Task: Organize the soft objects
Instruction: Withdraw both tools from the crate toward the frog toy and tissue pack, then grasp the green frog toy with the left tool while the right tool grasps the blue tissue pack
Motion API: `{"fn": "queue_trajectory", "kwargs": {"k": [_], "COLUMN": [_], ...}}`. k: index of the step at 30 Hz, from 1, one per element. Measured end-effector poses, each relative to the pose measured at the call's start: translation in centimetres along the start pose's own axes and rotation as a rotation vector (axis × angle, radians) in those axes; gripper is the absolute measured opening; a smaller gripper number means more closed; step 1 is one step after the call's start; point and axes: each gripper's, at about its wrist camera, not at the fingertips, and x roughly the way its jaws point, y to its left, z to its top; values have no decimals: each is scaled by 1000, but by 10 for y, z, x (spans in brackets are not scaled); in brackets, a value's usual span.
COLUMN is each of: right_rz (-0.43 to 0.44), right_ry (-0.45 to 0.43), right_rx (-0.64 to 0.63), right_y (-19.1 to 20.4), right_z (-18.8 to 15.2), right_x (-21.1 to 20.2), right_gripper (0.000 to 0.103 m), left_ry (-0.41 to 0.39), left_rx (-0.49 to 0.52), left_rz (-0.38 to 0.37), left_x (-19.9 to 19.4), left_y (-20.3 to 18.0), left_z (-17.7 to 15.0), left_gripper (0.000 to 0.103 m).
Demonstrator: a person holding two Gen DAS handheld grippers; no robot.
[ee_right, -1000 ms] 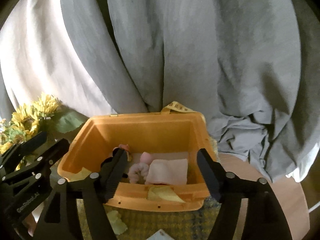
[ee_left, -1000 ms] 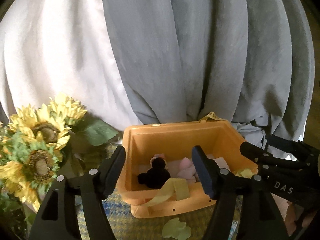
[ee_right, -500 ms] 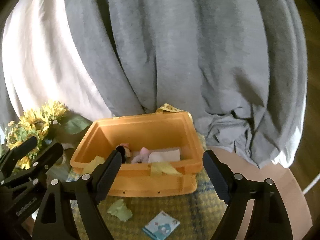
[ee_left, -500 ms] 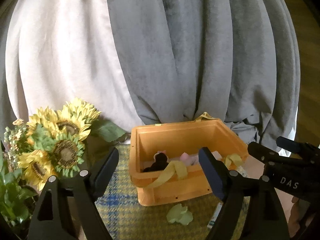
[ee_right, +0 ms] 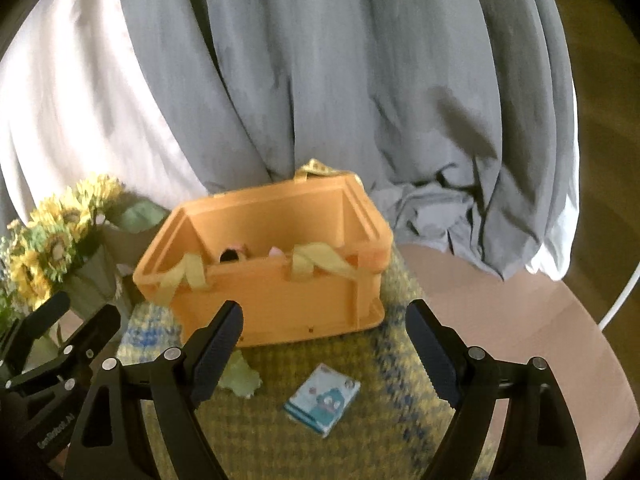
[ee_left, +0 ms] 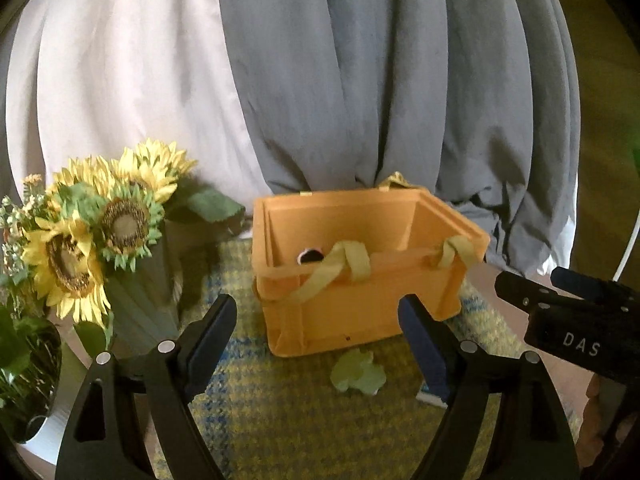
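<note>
Both grippers, left (ee_left: 318, 338) and right (ee_right: 324, 344), jaws released, empty. Bin (ee_right: 280, 280) on mat (ee_right: 360, 360), soft toys inside; green toy (ee_left: 357, 372) and packet (ee_right: 322, 399) lie in front.

Both the left gripper (ee_left: 316, 332) and the right gripper (ee_right: 324, 338) are farther back from the orange bin (ee_right: 276, 280) than a second ago.
</note>
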Motion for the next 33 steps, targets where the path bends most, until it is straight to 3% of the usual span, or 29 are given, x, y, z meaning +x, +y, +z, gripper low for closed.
{"fn": "queue_trajectory", "kwargs": {"k": [5,33], "right_rz": [-8,-6], "right_ry": [47,320], "right_rx": [32,69], "right_y": [0,6], "right_z": [-14,-62], "right_x": [10,104], "right_gripper": [84,84], "left_ry": [10,264], "left_rx": [22,171], "left_rz": [-7,-144], "left_x": [5,107], "left_y": [1,-22], "left_z": [-14,-75], "left_gripper": [83,83]}}
